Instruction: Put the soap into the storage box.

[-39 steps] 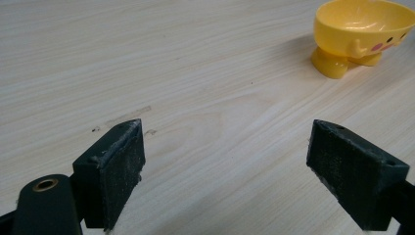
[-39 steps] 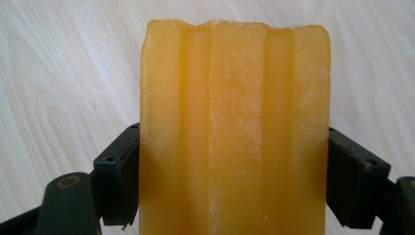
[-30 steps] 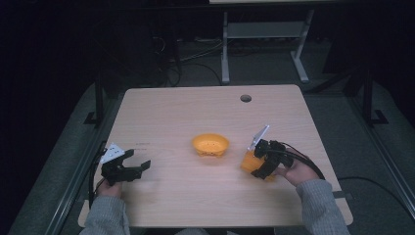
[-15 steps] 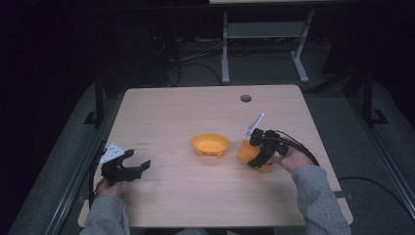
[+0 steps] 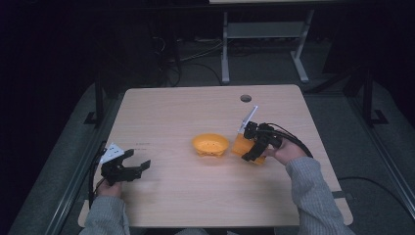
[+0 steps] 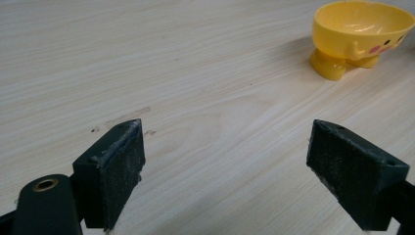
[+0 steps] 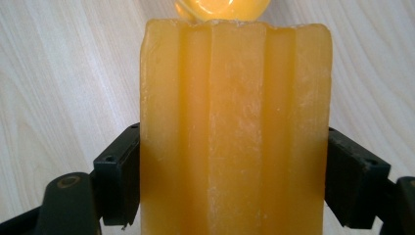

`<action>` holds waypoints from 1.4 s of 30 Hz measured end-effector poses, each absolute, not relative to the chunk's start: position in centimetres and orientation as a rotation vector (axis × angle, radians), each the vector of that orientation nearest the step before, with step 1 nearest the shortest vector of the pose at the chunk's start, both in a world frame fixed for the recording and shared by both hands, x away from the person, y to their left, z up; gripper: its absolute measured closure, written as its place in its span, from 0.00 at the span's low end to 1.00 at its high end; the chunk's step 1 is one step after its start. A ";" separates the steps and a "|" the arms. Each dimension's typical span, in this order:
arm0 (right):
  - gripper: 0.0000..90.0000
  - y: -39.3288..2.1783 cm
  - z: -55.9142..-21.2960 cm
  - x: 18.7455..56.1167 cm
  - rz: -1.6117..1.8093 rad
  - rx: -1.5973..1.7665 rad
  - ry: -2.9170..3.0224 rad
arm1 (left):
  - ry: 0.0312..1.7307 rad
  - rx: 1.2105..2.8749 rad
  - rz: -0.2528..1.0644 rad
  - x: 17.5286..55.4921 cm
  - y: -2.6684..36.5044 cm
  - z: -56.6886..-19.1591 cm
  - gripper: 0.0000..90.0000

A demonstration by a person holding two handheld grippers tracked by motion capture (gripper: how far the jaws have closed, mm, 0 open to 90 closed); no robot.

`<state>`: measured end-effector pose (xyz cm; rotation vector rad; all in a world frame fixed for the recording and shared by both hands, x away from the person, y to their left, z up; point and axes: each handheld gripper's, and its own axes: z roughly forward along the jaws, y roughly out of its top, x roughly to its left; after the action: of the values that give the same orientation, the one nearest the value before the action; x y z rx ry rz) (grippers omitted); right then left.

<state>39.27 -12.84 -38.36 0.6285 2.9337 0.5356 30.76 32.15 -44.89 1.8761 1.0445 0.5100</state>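
Your right gripper pinches a ribbed, translucent orange block just right of the glossy footed yellow bowl. Your left gripper, jaws spread, hangs well left of the bowl over bare woodgrain tabletop.

A bowl stands mid-desk. Just right of it sits a ribbed block, between the right tool's jaws. The left tool lies near the desk's left edge, toward the front corner.

My workplace, a lab: bare wooden worktop, loose floor cables, metal stand, dark surroundings.
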 end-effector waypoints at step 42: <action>0.24 -9.5 -35.8 41.6 0.549 0.521 2.954 | 1.046 1.870 0.507 30.8 32.2 -44.9 0.15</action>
<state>41.59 -9.50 -35.78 0.5209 2.9540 0.5491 30.77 32.21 -44.86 1.8697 1.0460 0.5069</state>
